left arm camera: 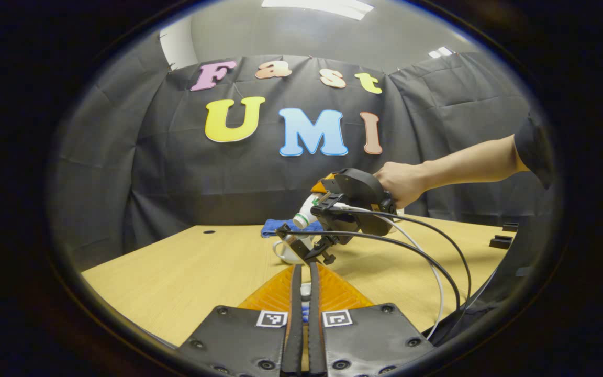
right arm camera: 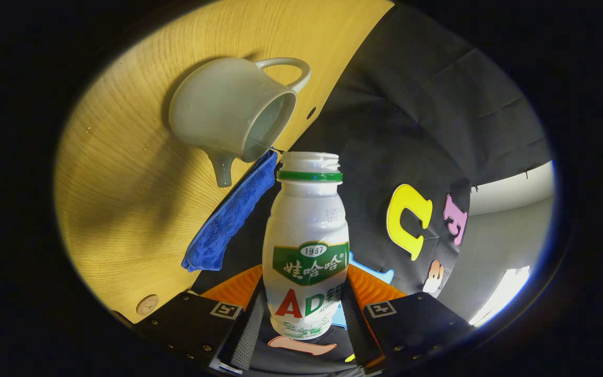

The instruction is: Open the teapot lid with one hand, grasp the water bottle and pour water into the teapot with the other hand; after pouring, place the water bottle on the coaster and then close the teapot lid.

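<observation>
Right hand-held gripper (right arm camera: 304, 314): closed on the water bottle (right arm camera: 305, 246), a finger pressed against each side of its lower body; in the left gripper view it is seen out ahead above the tabletop (left arm camera: 186, 272), gripped by a hand (left arm camera: 401, 183).
Water bottle: uncapped, tipped over so that its open mouth is aimed toward the teapot (right arm camera: 233, 112); no stream of water can be made out.
Teapot: pale, lid off, opening exposed, spout and handle in plain sight, set on the tabletop with its rim just beside the bottle's mouth.
Blue cloth (right arm camera: 228, 220): laid flat on the tabletop just beside the teapot.
Left hand-held gripper (left arm camera: 305, 293): fingers drawn almost together, a small pale object glimpsed between them; whether it is gripped cannot be told.
</observation>
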